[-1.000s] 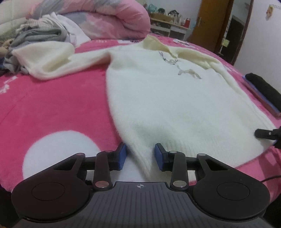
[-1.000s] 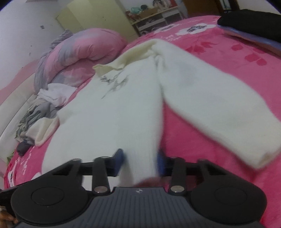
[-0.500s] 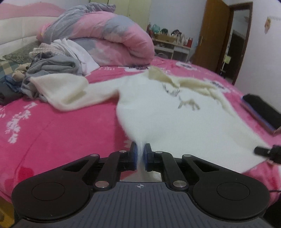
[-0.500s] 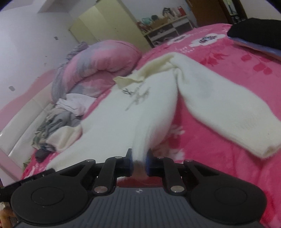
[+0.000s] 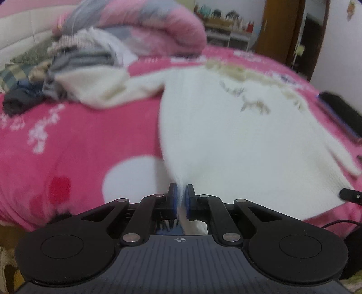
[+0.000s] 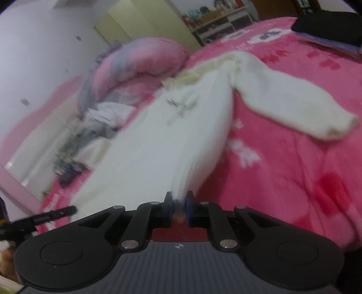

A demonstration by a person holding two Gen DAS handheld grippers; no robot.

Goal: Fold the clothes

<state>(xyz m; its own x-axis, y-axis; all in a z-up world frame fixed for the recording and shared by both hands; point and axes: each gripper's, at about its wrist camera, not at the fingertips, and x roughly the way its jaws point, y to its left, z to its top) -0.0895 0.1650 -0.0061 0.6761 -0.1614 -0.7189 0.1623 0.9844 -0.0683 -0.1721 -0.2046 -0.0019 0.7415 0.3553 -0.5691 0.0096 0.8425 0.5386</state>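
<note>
Sweater (image 5: pixel 237 144) hem lifted since earlier, pinched in left hand-held gripper (image 5: pixel 180 199), right hand-held gripper (image 6: pixel 178 204).

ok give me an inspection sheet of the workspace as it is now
surface: pink bedspread with white flower print
job's things: white sweater spread front up, both sleeves out to the sides, near hem lifted at two corners
clutter: clothes pile and rolled quilt at the far end; dark item at the bed's edge
grippers: left gripper shut on the sweater's hem; right gripper shut on the hem's other corner, its jaws have just been closing
cables: thin dark cable at lower right of the left view
surroundings: shelf of small items, wooden door, pale wardrobe
</note>
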